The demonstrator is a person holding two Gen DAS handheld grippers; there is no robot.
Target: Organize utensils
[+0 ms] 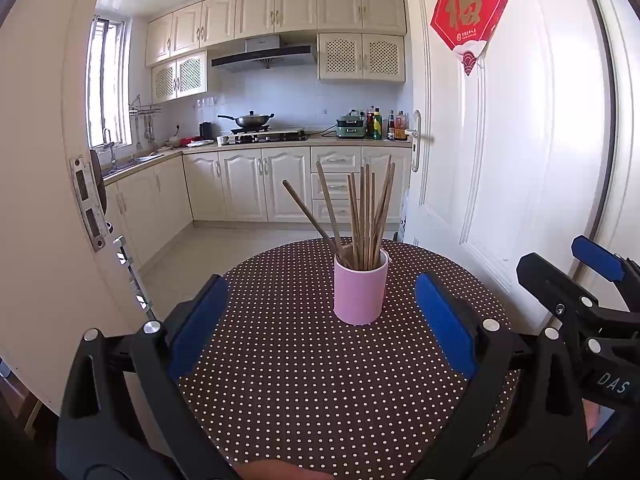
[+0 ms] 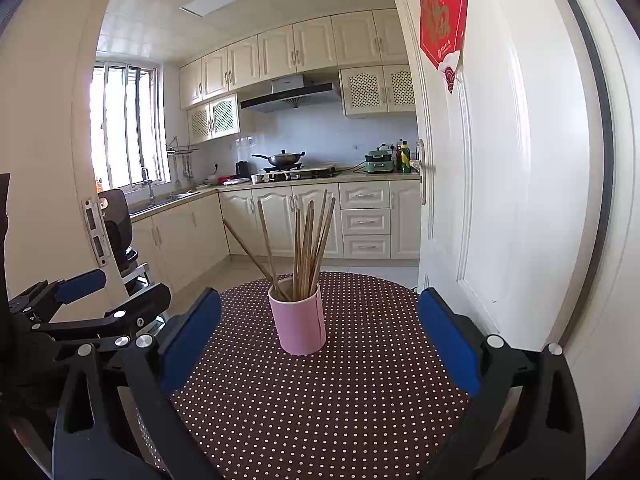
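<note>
A pink cup stands upright on a round table with a brown white-dotted cloth. Several wooden chopsticks stand in it, some leaning left. In the right wrist view the cup and chopsticks sit just ahead on the cloth. My left gripper is open and empty, a little short of the cup. My right gripper is open and empty, also short of the cup. The right gripper shows at the right edge of the left wrist view; the left gripper shows at the left of the right wrist view.
A white door with a red paper decoration stands open right of the table. A door frame is on the left. Behind lies a kitchen with a counter, stove and wok, and tiled floor.
</note>
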